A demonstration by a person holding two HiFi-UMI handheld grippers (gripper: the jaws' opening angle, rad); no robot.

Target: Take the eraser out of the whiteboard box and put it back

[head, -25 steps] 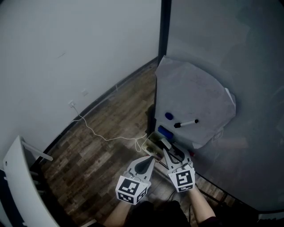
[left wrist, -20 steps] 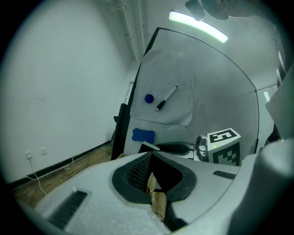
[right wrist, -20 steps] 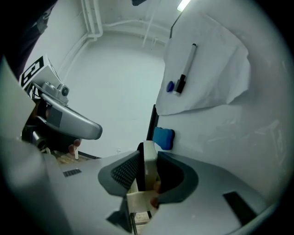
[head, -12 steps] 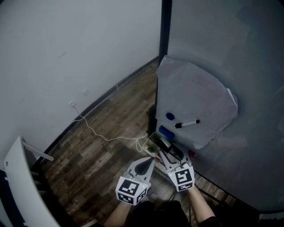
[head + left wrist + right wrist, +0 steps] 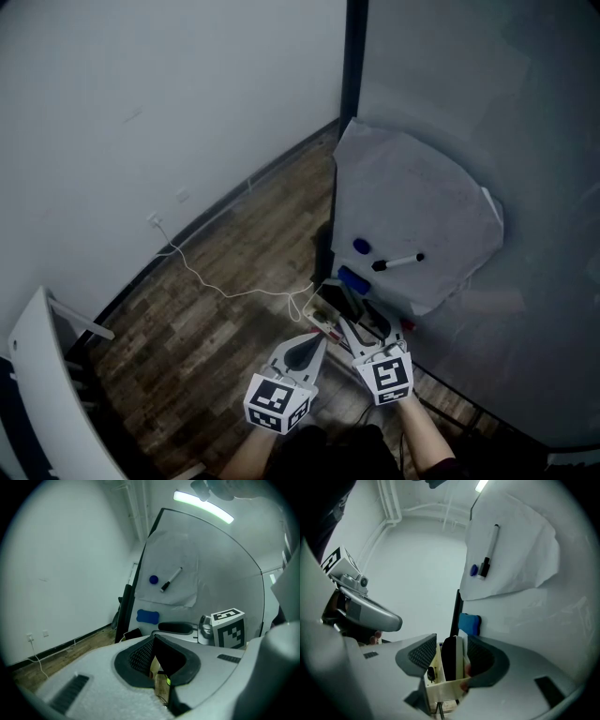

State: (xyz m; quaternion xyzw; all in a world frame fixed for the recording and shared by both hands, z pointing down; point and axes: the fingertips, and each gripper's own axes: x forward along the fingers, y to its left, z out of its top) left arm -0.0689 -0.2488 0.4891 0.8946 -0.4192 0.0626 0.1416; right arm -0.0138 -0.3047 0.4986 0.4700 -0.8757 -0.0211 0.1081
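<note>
In the right gripper view a black-and-white eraser (image 5: pixel 450 658) stands on edge in the cream whiteboard box (image 5: pixel 443 688). My right gripper (image 5: pixel 452 641) straddles it with jaws opening, and a gap shows beside the eraser's black face. From the head view the box (image 5: pixel 328 309) hangs at the whiteboard's lower left, with the right gripper (image 5: pixel 354 328) at it. My left gripper (image 5: pixel 314 339) waits just left of the box, its jaws meeting at the tips (image 5: pixel 154 638) with nothing held.
A paper sheet (image 5: pixel 412 206) covers the whiteboard, with a blue magnet (image 5: pixel 361 247), a black marker (image 5: pixel 396 262) and a blue bone-shaped pad (image 5: pixel 352 278) on it. A white cable (image 5: pixel 225 291) trails over the wood floor. A white panel (image 5: pixel 47 384) leans at lower left.
The right gripper's jaws have spread apart around the eraser, which now stands free in the box. Both hands have stayed where they were.
</note>
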